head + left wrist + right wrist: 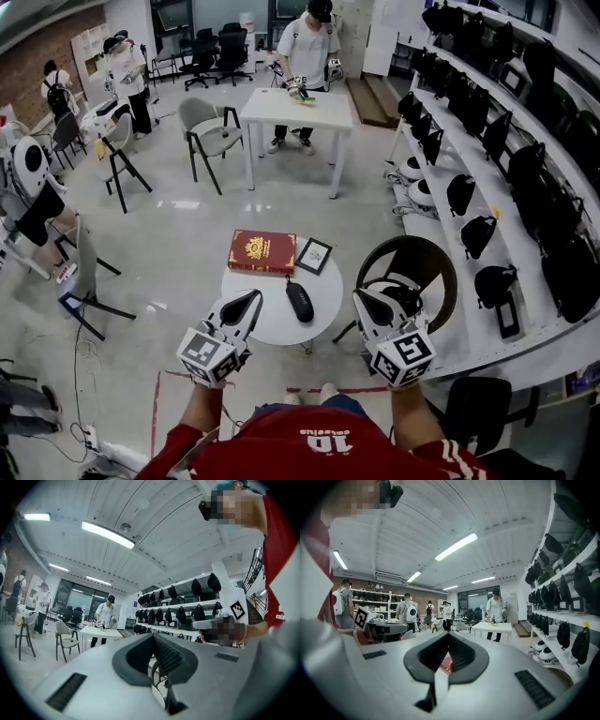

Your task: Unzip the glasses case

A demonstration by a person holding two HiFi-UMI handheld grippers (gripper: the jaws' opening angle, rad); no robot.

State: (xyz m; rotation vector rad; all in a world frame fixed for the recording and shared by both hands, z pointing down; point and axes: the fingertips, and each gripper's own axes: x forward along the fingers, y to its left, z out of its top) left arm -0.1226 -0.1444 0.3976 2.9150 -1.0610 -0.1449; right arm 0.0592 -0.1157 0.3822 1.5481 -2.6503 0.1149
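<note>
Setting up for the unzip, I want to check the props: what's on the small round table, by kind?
Glasses case: 1
Red book: 1
Framed picture: 1
Total: 3

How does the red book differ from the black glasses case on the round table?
The red book is a flat rectangle with a gold emblem; the glasses case is a plain black rounded oval. The book is the larger of the two. The book lies at the table's far edge, the case nearer its middle. Both rest on the round white table.
</note>
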